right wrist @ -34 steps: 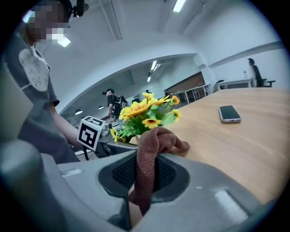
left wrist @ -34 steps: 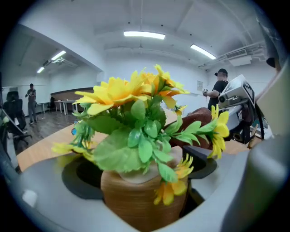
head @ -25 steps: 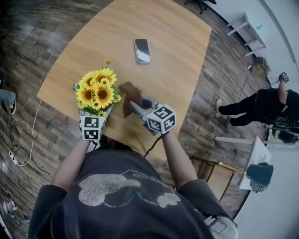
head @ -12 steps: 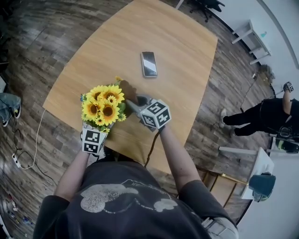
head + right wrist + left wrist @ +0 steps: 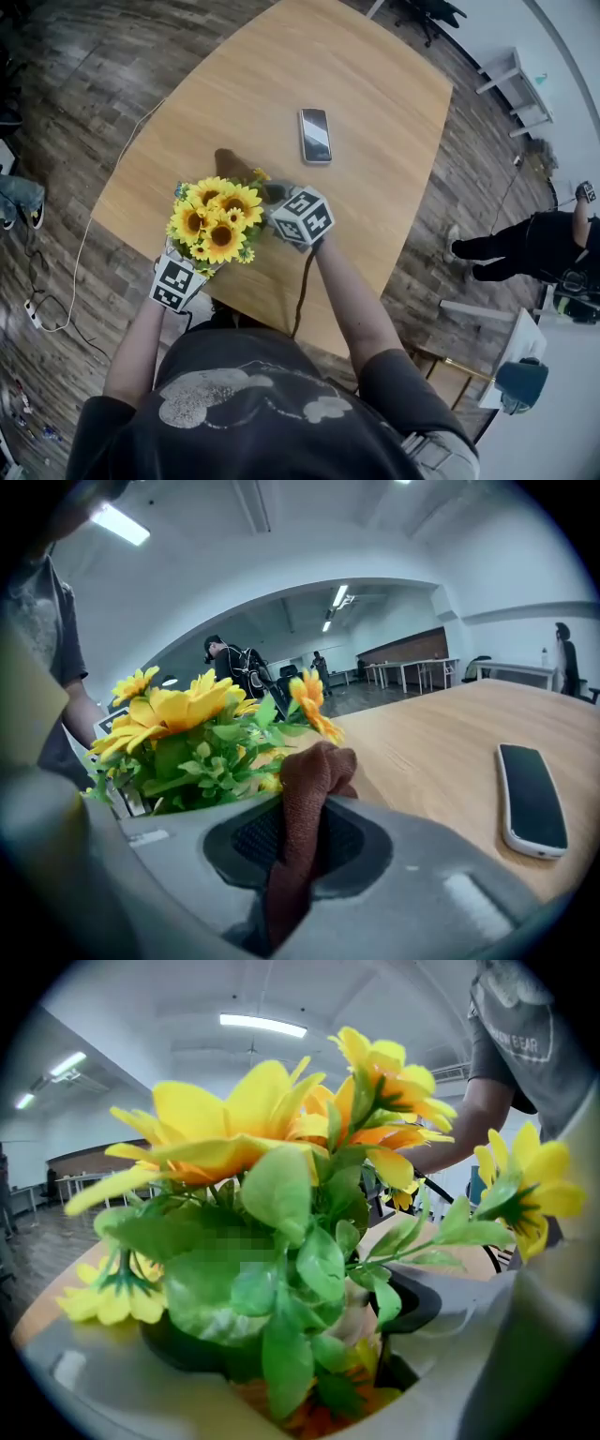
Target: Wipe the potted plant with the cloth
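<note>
Head view: the potted plant [image 5: 217, 220] of yellow flowers stands at the desk's [image 5: 375, 234] near-left edge, with the left hand-held gripper [image 5: 192, 261] at its base. The right hand-held gripper [image 5: 272, 195] sits just beside the blooms, and the brown cloth [image 5: 232, 164] reaches past them. A phone [image 5: 315, 135] lies flat near the desk's middle.

Left gripper view: the jaws have just been closing slightly. They stand wide either side of the plant's base and seem to press on it, though leaves hide most of the contact.

Right gripper view: the jaws are clamped on the cloth. Its bunched end pokes out by the leaves.
</note>
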Available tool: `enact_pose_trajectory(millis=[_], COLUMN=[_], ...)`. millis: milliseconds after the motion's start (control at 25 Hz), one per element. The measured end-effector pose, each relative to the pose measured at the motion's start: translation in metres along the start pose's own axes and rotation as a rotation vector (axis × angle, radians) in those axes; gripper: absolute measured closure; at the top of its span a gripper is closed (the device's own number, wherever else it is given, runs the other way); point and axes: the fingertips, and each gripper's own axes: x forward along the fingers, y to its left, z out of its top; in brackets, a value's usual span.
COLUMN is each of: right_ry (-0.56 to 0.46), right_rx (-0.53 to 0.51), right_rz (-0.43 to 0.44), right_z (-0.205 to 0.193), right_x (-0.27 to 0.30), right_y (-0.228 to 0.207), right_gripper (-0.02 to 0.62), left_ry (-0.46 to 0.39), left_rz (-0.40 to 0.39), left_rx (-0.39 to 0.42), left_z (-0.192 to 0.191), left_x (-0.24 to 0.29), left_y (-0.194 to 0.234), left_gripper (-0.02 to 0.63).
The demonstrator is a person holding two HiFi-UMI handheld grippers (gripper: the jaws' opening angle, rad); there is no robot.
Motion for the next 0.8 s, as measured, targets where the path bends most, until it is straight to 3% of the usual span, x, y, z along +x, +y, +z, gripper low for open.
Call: enact_pose_trajectory(millis=[360, 800], right_ry=[0.011, 0.006], right_rx=[0.097, 0.181], right_rz=[0.118, 0.078], right_z=[-0.015, -0.055], right_x=[-0.005, -0.032], right_y=[0.019, 0.051], right_gripper=[0.546, 0.546], left_ry=[-0.014, -0.014], left_rz=[-0.040, -0.110], left_rx=[0.016, 0.045], left_z=[-0.001, -0.004], left_x=[0.001, 0.007], left_y=[-0.003, -0.003], left_gripper=[0.101, 0.101])
